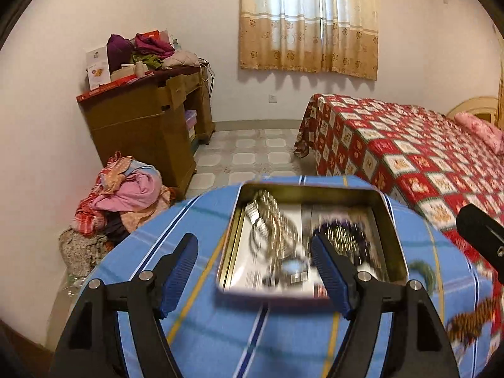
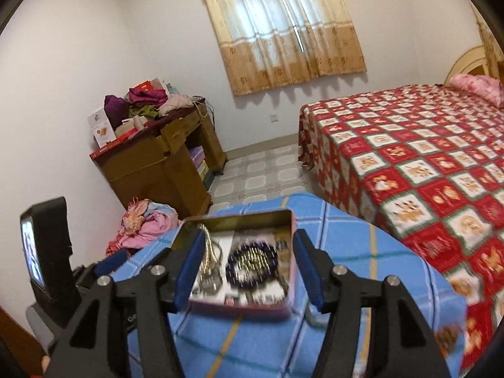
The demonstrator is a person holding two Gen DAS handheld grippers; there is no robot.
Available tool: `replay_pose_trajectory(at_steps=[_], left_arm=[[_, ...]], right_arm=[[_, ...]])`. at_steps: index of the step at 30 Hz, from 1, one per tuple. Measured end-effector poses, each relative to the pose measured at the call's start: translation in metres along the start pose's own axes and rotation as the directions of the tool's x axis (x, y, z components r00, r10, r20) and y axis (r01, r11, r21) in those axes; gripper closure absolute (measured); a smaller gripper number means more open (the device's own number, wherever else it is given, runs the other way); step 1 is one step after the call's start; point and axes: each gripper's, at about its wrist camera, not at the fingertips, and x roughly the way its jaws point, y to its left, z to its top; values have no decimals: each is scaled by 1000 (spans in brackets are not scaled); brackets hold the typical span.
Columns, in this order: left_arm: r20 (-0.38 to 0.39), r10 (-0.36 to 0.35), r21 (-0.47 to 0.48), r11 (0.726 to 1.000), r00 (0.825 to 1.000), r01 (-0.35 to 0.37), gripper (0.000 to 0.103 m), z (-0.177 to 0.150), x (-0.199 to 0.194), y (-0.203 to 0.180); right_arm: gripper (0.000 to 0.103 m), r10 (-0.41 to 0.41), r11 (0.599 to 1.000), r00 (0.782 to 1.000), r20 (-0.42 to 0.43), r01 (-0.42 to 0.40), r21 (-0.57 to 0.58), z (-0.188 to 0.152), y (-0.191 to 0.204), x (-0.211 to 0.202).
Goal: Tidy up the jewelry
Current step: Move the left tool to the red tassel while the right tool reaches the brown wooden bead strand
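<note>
I see both claws released, left gripper [image 1: 255, 261] and right gripper [image 2: 247, 260] holding nothing. The open tin [image 1: 393, 217] of jewelry [image 1: 274, 223] sits near the far edge of the blue plaid-covered table [image 1: 201, 330]. Beyond: tiled floor [image 1: 252, 154], red patchwork bed [image 1: 409, 157], wooden cabinet [image 1: 138, 126], curtained window [image 1: 308, 19]

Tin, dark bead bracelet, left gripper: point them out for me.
tin [image 1: 395, 236], left wrist view, right wall.
dark bead bracelet [image 2: 252, 263], right wrist view, middle of the beads.
left gripper [image 1: 253, 271], left wrist view, midway between fingertips.
</note>
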Motion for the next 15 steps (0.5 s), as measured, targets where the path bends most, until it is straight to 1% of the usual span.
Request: replay_pose_trajectory(at_steps=[2,4,10,12,15], left_arm=[[-7,22,27,999,1000,-22,28,-14,-15,-3],[-7,21,42,999,1000,-21,28,-23,-24,-6],[-32,-14,45,999,999,15,28,-54,-54,-10],[-36,-27,34,999,999,28,28,-64,-61,-10],[-49,-58,14,998,997,58,28,-81,-69,-9]], right_arm=[[42,-13,1000,1000,-15,13,1,-14,-3,-14],[42,-22,1000,999,-27,22,6,-24,-8,-22],[42,-56,998,997,-50,57,12,-48,-24,-52],[42,-71,997,996,-46,72,16,-57,-31,-64],[42,-114,993,993,-38,115,31,-71,-46,-81]])
